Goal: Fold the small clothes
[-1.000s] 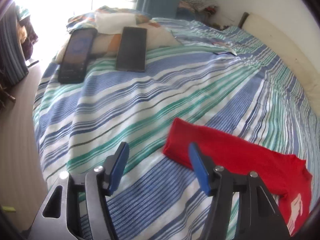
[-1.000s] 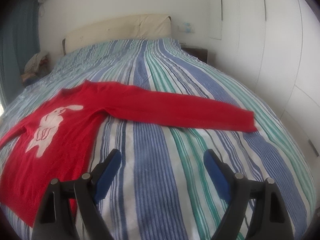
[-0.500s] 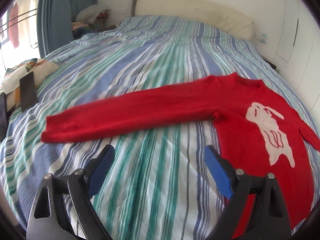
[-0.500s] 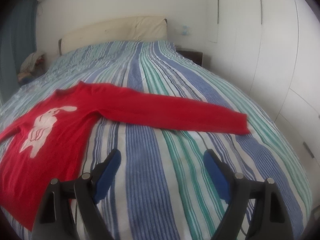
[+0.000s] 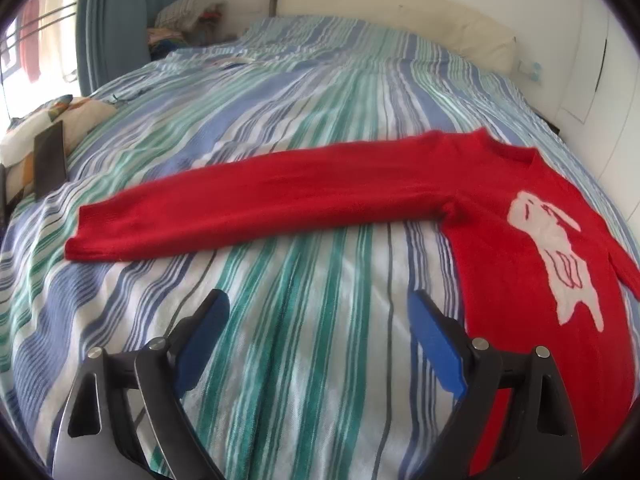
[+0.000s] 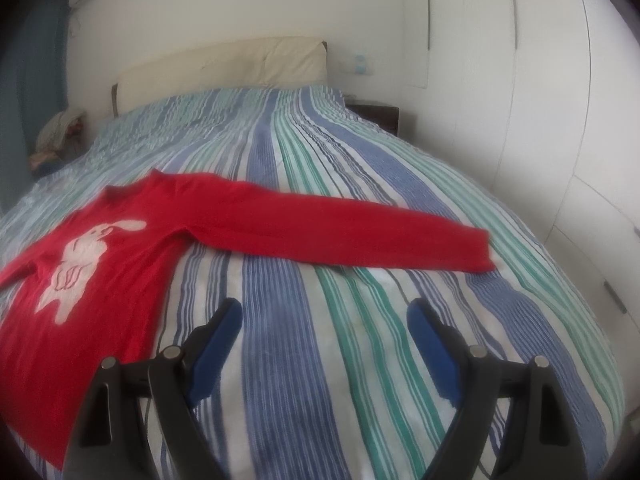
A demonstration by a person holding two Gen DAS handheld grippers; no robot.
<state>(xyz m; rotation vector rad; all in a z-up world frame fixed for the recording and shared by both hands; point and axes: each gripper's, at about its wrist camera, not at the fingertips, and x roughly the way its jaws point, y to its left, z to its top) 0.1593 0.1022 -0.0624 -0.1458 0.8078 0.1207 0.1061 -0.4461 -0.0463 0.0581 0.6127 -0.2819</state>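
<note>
A red long-sleeved sweater [image 5: 500, 216] with a white rabbit print lies flat, face up, on the striped bed [image 5: 280, 320]. In the left wrist view its one sleeve [image 5: 248, 212] stretches out to the left. My left gripper [image 5: 318, 308] hovers open over bare sheet just in front of that sleeve, holding nothing. In the right wrist view the sweater [image 6: 96, 264] lies at the left and its other sleeve [image 6: 340, 236] runs out to the right. My right gripper [image 6: 324, 316] stands open over the sheet short of this sleeve, nothing between its fingers.
A cream headboard [image 6: 224, 68] closes the far end of the bed. White wardrobe doors [image 6: 560, 120] run along the right side. A patterned cushion with a dark flat slab [image 5: 50, 158] lies at the bed's left edge. Clothes [image 5: 184, 12] are piled by a blue curtain.
The left wrist view has swung from the bed's left side and the sleeve cuff to face the headboard, with the whole sleeve and print in sight; its jaws stand wider. The right gripper has kept still.
</note>
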